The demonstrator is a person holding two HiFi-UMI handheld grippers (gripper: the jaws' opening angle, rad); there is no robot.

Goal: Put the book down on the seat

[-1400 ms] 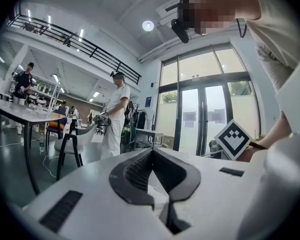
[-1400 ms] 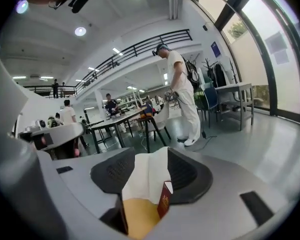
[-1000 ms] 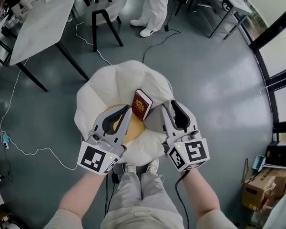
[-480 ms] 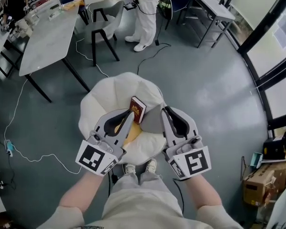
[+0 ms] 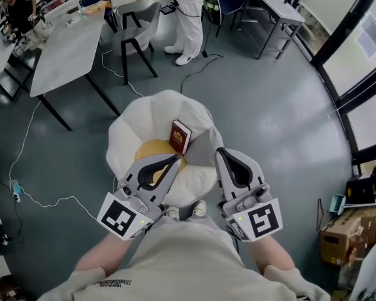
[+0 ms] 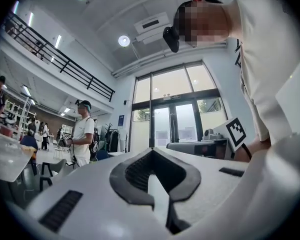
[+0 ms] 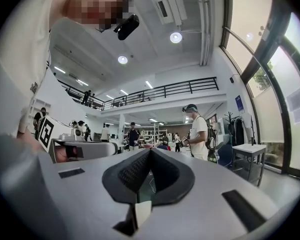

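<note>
Since a second ago both grippers have drawn back toward 6 o'clock. The book [image 5: 180, 137] rests alone on the seat [image 5: 138, 121], at 12 o'clock from them and touching neither. The left gripper [image 5: 173, 162] and right gripper [image 5: 221, 153] have their jaws together, with nothing between. Only the gripper views show a standing person [image 6: 83, 134]. Only the head view shows the book.

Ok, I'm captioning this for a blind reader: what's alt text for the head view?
A dark red hardcover book rests on a cream petal-shaped seat, next to a round yellow cushion. Seen from above, the person's left hand-held gripper and right hand-held gripper hover at the seat's near edge, both shut and empty.
</note>
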